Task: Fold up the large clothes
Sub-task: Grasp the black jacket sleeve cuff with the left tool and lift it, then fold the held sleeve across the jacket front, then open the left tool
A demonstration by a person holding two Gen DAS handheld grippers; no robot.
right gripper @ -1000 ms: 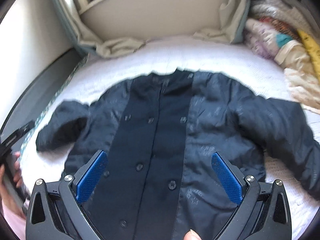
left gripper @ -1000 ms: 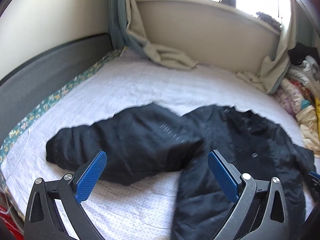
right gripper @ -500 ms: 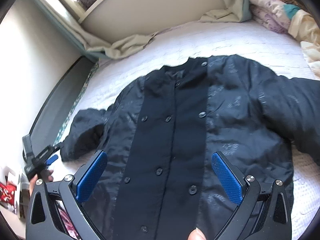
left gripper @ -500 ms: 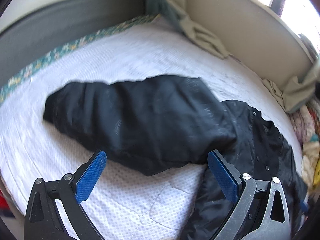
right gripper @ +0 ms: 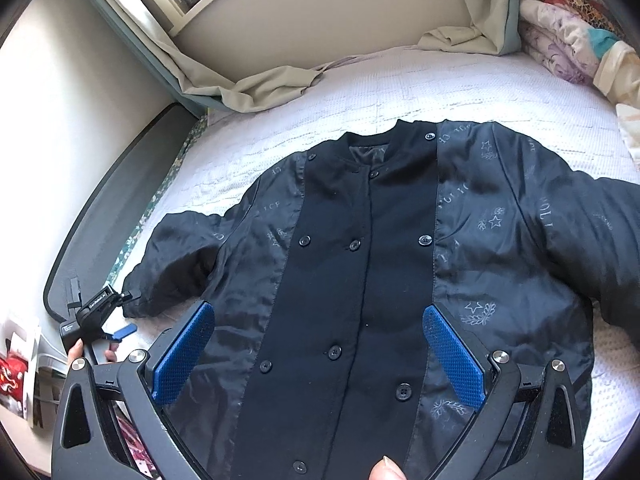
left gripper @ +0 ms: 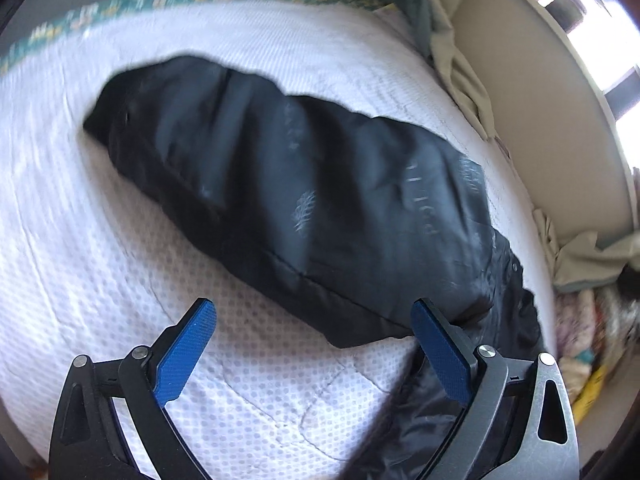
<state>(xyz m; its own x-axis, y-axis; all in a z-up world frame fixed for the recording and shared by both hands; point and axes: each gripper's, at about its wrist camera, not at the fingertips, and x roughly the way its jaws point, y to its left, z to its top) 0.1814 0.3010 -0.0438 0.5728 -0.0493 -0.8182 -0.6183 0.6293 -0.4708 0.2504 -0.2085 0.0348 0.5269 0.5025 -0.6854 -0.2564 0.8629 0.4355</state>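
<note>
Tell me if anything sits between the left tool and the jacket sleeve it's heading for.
Nothing visible does. In the left wrist view only bare white bed cover lies between the left tool and the sleeve of the black jacket. Its jaws are closing but wide apart, with no cloth pinched between them yet.

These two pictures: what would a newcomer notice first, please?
A dark buttoned jacket lies spread, front up, across the white bed cover. In the left wrist view its puffy sleeve fills the middle, just beyond the left gripper, whose blue jaws are closing with nothing between them. The right gripper hangs open over the jacket's front.
</note>
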